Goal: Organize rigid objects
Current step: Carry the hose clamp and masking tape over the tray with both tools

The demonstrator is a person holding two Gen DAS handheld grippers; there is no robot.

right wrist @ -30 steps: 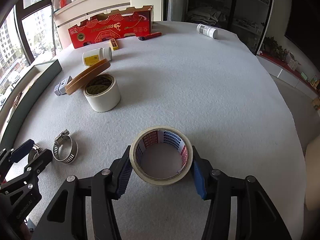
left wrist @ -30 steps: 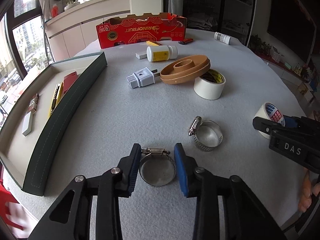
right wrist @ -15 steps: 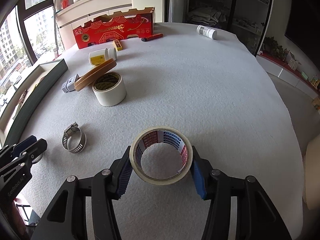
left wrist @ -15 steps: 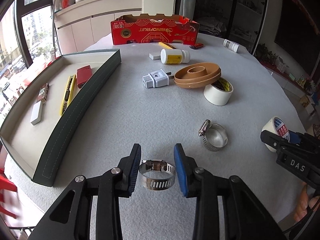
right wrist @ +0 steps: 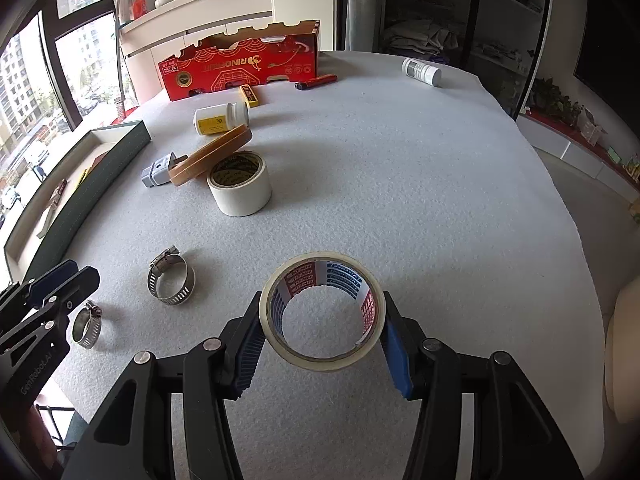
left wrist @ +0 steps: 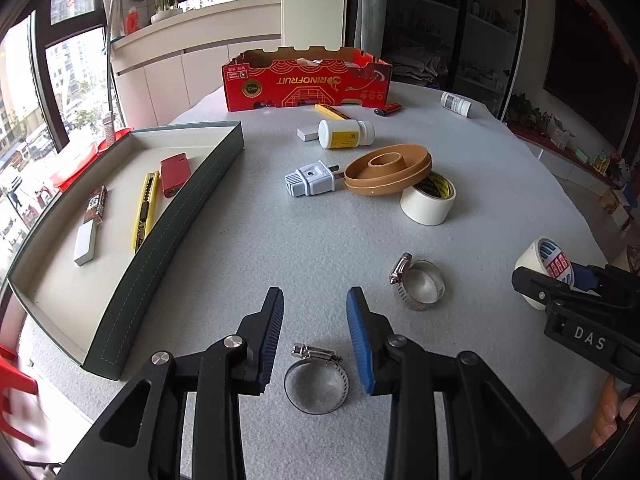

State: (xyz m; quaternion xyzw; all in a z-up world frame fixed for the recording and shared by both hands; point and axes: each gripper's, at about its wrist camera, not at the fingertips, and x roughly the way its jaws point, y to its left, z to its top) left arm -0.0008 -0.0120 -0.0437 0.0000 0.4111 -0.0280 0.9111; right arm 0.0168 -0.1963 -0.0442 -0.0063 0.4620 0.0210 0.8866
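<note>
While the left gripper (left wrist: pixel 314 336) hangs open above the fallen hose clamp (left wrist: pixel 316 382) near the tray (left wrist: pixel 168 232), re-grip squarely; right gripper (right wrist: pixel 322 334) pinches the tape roll (right wrist: pixel 322 316).

— Plenty of daylight from the windows (left wrist: pixel 60 92) on the left, bright enough to wash them out.

— Soft shadows fall rightward across the counter (right wrist: pixel 400 168). Sharp in the middle, though edges bow, corners go black, and the red chair (left wrist: pixel 12 380) smears.
</note>
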